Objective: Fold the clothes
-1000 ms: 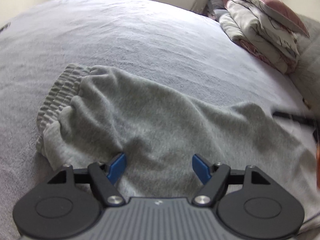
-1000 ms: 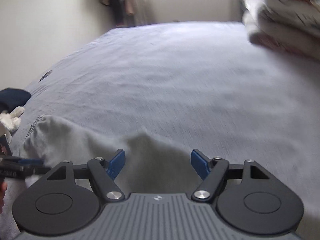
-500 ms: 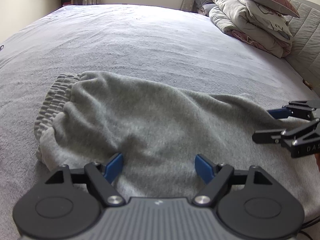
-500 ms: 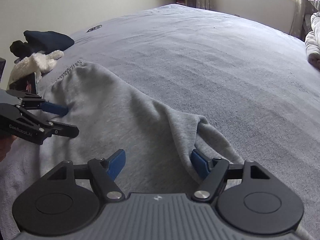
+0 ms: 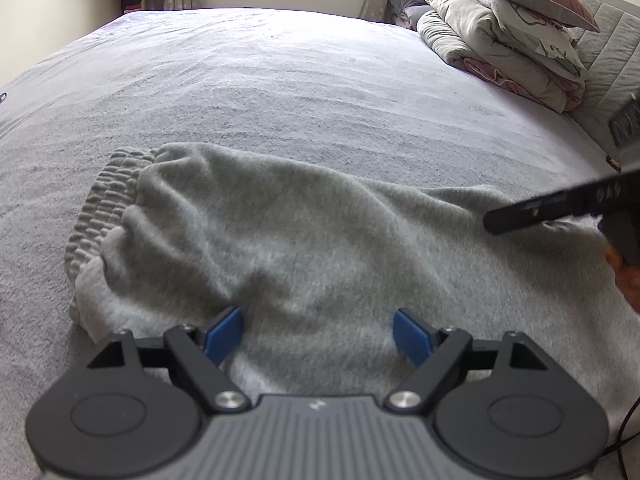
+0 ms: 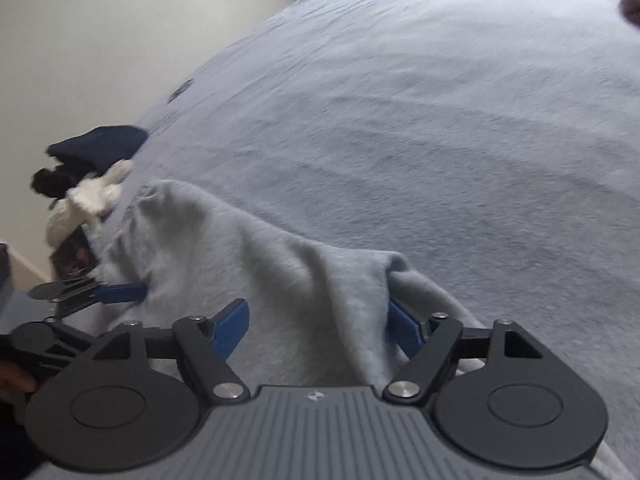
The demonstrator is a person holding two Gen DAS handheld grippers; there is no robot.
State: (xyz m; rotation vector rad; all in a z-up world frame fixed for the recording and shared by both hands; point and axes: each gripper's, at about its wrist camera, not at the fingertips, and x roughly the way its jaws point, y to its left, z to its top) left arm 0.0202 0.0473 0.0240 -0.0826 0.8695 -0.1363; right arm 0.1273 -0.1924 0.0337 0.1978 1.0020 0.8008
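Observation:
A grey fleece garment (image 5: 296,240) with a ribbed elastic band (image 5: 104,204) at its left end lies spread on the bed. My left gripper (image 5: 318,330) is open, low over the cloth's near edge, its blue pads apart with fabric between them. In the right wrist view the same grey garment (image 6: 248,256) forms a raised fold running toward my right gripper (image 6: 318,326), which is open astride that fold. The right gripper's black finger shows at the right edge of the left wrist view. The left gripper shows at the lower left of the right wrist view.
The bed is covered with a pale grey blanket (image 5: 280,80). Folded duvets and a pink pillow (image 5: 508,28) are stacked at the far right by the headboard. Dark clothes (image 6: 96,148) and a white fluffy item (image 6: 88,196) sit at the bed's left edge near a wall.
The left gripper has edged forward over the cloth. The right gripper has tilted and moved closer, so the garment's fold now sits between its pads. Both stay open.

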